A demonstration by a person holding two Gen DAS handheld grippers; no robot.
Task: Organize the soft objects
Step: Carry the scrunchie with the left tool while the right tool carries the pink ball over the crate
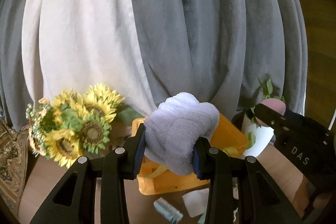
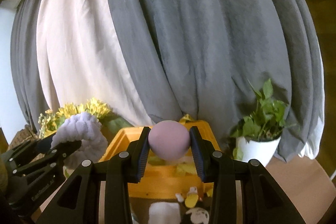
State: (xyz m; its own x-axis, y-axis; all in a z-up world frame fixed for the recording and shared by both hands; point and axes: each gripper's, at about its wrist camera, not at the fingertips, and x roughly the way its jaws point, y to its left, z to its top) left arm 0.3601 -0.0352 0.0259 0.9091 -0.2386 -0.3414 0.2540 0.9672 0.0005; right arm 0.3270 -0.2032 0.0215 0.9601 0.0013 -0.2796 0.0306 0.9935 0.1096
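Left gripper [image 1: 169, 152]: fingers clamped on the lavender cloth [image 1: 180, 131], which is held raised above the orange bin [image 1: 227, 135].
Right gripper [image 2: 169, 145]: fingers clamped on the pink ball [image 2: 169, 141], one pad on each side at its widest girth, held over the bin's open top.
Cloth, handling: judged light and very soft; the fleece bulges out above and below the pads. It is held as a bunched wad, and a grip on a single layer would likely let it unfold and trail.
Cloth, hold point: through the thick middle of the bunch, as now.
Ball, handling: judged light and smooth. A round body can squirt out of flat pads if the grip sits off its middle. Whether it gives under pressure cannot be told; no dent shows at the pads.
Ball, hold point: across the full width, pads opposite each other.
Bin: stands on the wooden table [image 2: 294, 177], in front of the grey curtain [image 2: 199, 35]; yellow items already lie inside.
Loose items: a white block [image 2: 164, 213] and small plush toys [image 2: 194, 199] lie on the table in front of the bin, not yet put away.
Obstacles: sunflowers [image 1: 84, 123] just left of the bin, potted plant [image 2: 259, 140] to its right; both are close enough to be brushed by a wide swing.
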